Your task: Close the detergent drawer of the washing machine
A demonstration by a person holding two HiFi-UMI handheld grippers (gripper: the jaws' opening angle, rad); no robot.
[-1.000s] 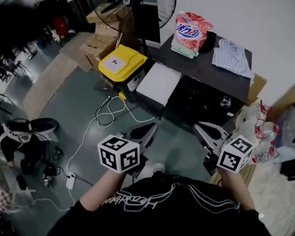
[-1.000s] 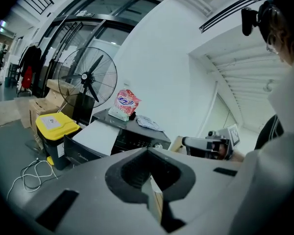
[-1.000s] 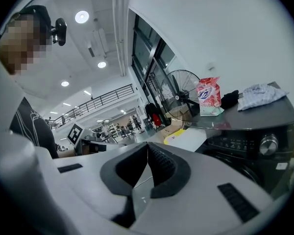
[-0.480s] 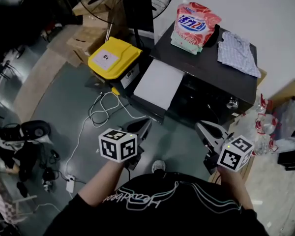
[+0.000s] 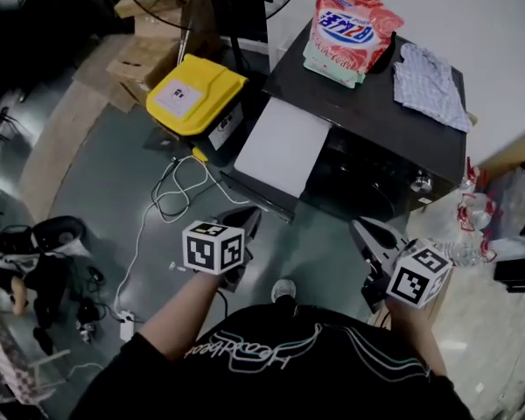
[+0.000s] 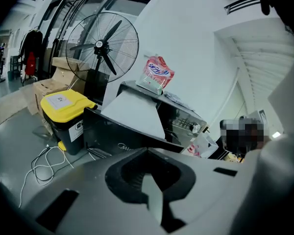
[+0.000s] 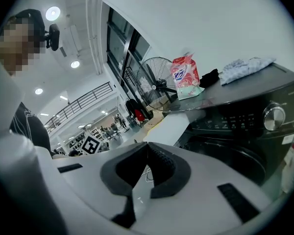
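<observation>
Both grippers are held low and close to the person's body: the left gripper (image 5: 248, 220) and the right gripper (image 5: 361, 229) each have their jaws pressed together at the tips with nothing between them, which suits a push better than a grasp. Ahead of them and somewhat higher, the white, dark-fronted detergent drawer (image 5: 278, 145) juts well out from the front of the black front-loading washing machine (image 5: 376, 121), more in line with the left gripper than the right. Neither gripper touches it, so the closing push looks not yet begun. Beyond the drawer, on the machine's top, a pink-and-white detergent pouch (image 5: 350, 33) stands beside a crumpled pale checked cloth (image 5: 430, 86), both clear of the drawer's path. Off to the left gripper's far side, a black bin with a yellow lid (image 5: 195, 94) sits on the grey concrete floor (image 5: 114, 173), a loose white cable (image 5: 171, 195) coiled near it. A black standing fan (image 6: 102, 45) rises behind, in a large workshop-like hall.
</observation>
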